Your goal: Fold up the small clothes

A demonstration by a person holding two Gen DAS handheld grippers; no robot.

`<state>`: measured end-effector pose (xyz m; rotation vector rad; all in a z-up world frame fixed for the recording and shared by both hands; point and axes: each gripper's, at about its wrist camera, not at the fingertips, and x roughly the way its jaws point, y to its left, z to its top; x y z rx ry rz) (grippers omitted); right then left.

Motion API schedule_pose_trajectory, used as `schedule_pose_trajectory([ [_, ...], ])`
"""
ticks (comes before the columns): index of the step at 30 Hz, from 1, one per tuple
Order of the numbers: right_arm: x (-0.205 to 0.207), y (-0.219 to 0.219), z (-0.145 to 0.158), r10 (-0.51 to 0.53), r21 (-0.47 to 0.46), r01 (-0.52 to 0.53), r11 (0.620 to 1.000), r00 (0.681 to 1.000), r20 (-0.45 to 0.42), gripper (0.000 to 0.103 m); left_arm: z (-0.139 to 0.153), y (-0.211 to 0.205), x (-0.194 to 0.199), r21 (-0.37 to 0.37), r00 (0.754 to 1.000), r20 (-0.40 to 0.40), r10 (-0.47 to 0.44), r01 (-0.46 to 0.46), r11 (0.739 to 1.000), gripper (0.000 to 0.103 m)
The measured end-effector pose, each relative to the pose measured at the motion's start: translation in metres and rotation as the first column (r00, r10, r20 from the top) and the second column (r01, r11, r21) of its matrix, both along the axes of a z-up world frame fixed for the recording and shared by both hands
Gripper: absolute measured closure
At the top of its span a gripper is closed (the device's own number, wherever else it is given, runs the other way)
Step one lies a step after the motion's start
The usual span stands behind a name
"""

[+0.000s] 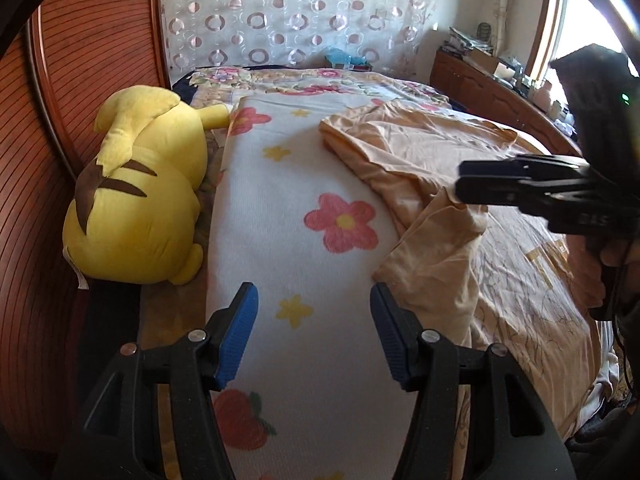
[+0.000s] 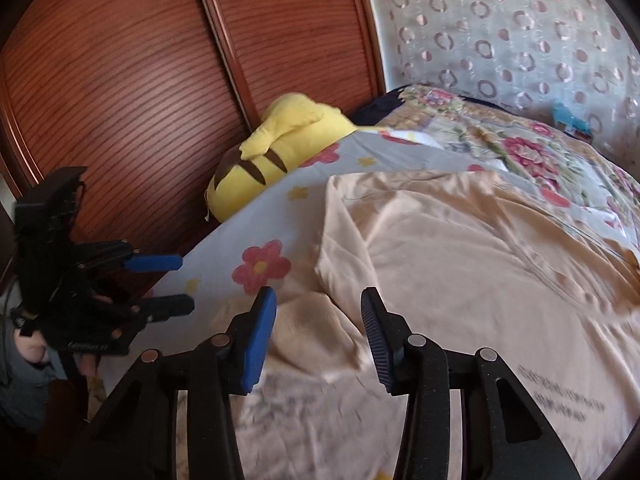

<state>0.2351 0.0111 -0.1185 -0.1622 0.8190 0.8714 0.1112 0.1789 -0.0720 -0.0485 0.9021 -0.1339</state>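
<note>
A peach T-shirt (image 1: 424, 148) (image 2: 460, 248) lies spread on the bed, one sleeve (image 1: 436, 248) bunched toward the white flowered blanket (image 1: 288, 184). My left gripper (image 1: 312, 320) hovers open over that blanket, just left of the sleeve, with nothing between its blue pads. In the right wrist view the left gripper (image 2: 182, 283) shows at the left edge, held by a hand. My right gripper (image 2: 318, 332) stands over the crumpled sleeve (image 2: 308, 332), jaws apart and pads not pressing on cloth. From the left wrist view the right gripper (image 1: 460, 181) reaches in side-on above the sleeve.
A yellow plush toy (image 1: 140, 184) (image 2: 280, 148) lies at the bed's left side against brown wooden doors (image 2: 120, 80). A floral quilt (image 2: 520, 148) covers the far bed. A cluttered wooden cabinet (image 1: 480, 80) stands under the window at the back right.
</note>
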Motion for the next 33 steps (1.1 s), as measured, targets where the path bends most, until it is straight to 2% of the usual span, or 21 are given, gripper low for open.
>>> schedule_pose_trajectory([
  [4, 0.008, 0.018, -0.013, 0.024, -0.081, -0.026, 0.996, 0.999, -0.021, 0.067, 0.002, 0.005, -0.001, -0.029, 1.000, 0.011, 0.022, -0.021, 0.999, 0.044],
  [6, 0.009, 0.025, -0.019, 0.031, -0.116, -0.032, 0.993, 0.999, -0.011, 0.080, 0.002, 0.005, -0.001, -0.037, 1.000, 0.010, 0.030, -0.029, 0.999, 0.044],
  [9, 0.006, 0.022, -0.021, 0.037, -0.121, -0.036, 0.992, 0.999, 0.008, 0.091, 0.001, 0.000, 0.000, -0.026, 0.999, 0.008, 0.033, -0.032, 0.999, 0.044],
  [11, 0.005, 0.015, -0.020, 0.026, -0.111, -0.024, 0.994, 0.999, 0.020, 0.095, 0.001, -0.002, 0.001, -0.032, 0.999, 0.009, 0.034, -0.034, 0.999, 0.044],
  [15, -0.006, -0.007, -0.008, 0.016, -0.050, -0.014, 0.999, 0.999, 0.034, 0.096, 0.002, -0.006, 0.003, -0.084, 1.000, 0.006, 0.029, -0.029, 0.996, 0.044],
  [19, -0.026, -0.040, 0.000, -0.010, 0.008, 0.009, 1.000, 0.998, 0.061, 0.096, 0.008, -0.016, 0.001, -0.101, 1.000, 0.025, 0.011, -0.009, 0.995, 0.044],
  [22, -0.036, -0.062, -0.007, -0.040, 0.002, 0.040, 0.999, 0.996, 0.074, 0.096, 0.011, -0.025, -0.001, -0.116, 0.999, 0.034, -0.017, 0.021, 0.993, 0.044],
  [29, -0.048, -0.086, -0.020, -0.102, -0.012, 0.104, 0.995, 0.990, 0.094, 0.093, 0.012, -0.052, -0.003, -0.087, 0.997, 0.036, -0.065, 0.068, 0.994, 0.044],
  [33, -0.047, -0.072, -0.014, -0.092, 0.013, 0.092, 0.996, 0.991, 0.096, 0.088, 0.006, -0.058, -0.001, -0.032, 0.998, 0.019, -0.058, 0.059, 0.998, 0.044],
])
